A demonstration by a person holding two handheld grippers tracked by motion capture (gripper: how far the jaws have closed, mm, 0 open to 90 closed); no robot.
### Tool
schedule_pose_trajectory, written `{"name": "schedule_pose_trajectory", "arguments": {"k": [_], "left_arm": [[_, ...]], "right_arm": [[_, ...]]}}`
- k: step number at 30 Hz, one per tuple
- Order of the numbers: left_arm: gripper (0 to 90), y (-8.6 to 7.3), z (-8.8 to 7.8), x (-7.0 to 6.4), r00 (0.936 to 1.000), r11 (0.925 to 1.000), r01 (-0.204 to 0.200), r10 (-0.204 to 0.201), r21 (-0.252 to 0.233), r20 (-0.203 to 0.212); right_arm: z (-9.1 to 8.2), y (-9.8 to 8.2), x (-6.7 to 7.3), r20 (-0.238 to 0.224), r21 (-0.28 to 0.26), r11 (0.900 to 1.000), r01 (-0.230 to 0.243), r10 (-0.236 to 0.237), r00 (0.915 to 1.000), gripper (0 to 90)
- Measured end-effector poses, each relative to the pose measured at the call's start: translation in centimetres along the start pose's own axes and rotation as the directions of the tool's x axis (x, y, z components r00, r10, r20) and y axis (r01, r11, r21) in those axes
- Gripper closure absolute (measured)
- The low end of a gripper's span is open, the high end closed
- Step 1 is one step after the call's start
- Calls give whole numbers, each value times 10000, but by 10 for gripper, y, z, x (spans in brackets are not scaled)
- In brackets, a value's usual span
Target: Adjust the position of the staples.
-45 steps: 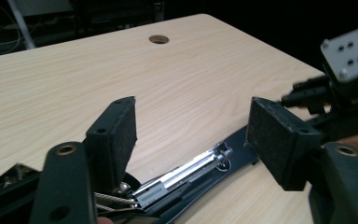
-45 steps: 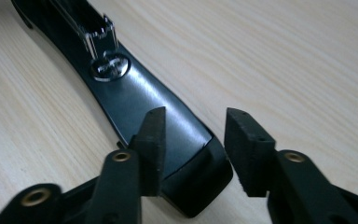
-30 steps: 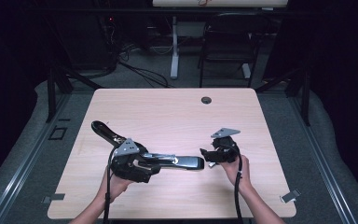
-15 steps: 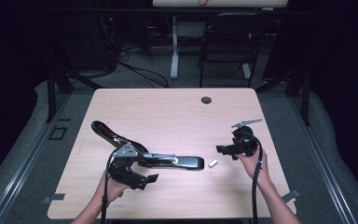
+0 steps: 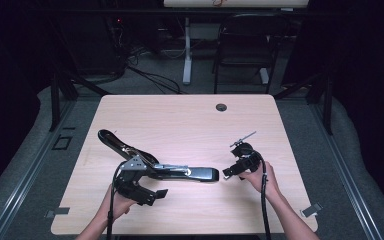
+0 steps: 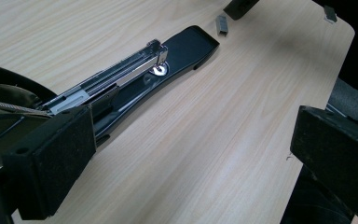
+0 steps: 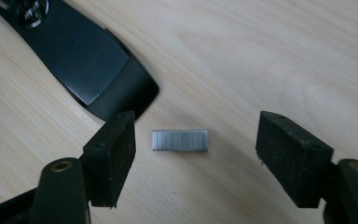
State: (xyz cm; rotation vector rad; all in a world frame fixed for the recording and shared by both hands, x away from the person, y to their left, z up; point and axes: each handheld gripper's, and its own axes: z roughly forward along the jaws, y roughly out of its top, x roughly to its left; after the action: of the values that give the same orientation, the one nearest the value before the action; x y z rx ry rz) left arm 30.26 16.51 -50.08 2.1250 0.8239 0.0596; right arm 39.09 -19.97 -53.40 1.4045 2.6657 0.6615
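From the high view the strip of staples (image 7: 180, 140) is too small to make out; it is clear in the right gripper view, a short silver block lying flat on the table (image 5: 180, 120) just off the front end of the stapler (image 5: 180, 172). In that view the stapler is cut off at the upper left corner, with its black base tip showing. In the left gripper view the stapler's rear end is hidden behind the near black pad, and the far gripper's tip is cut off by the top edge, beside the staples.

The stapler lies opened out (top arm swung back toward the table's left, metal magazine exposed along the base). The left gripper (image 5: 145, 192) is held low by the left hand (image 5: 117, 206) at the near edge, beside the stapler's hinge, its jaws wide apart with bare table between them and the stapler passing just outside one pad. The right gripper (image 7: 193, 156) comes in from the right, tipped down toward the table; its jaws have just been closing and stand either side of the staple strip without touching it, a gap on each side
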Motion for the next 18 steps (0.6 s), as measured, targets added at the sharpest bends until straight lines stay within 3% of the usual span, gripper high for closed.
{"name": "schedule_pose_trajectory", "arguments": {"k": [3,8,14,18], "left_arm": [[1,0,3,0,10000,9999,-50,50,143,40],[1,1,5,0,9998,9996,-147,144,249,121],[2,2,7,-1,9996,9990,-263,259,358,129],[2,2,9,-1,9991,9983,-381,374,446,178]], "right_arm": [[4,-2,2,-5,391,9992,13,-13,10000,338],[8,-2,3,-37,580,9983,-111,113,9999,413],[11,-2,5,-63,546,9985,-22,26,10000,448],[13,-2,8,105,570,9981,-241,235,9997,477]]}}
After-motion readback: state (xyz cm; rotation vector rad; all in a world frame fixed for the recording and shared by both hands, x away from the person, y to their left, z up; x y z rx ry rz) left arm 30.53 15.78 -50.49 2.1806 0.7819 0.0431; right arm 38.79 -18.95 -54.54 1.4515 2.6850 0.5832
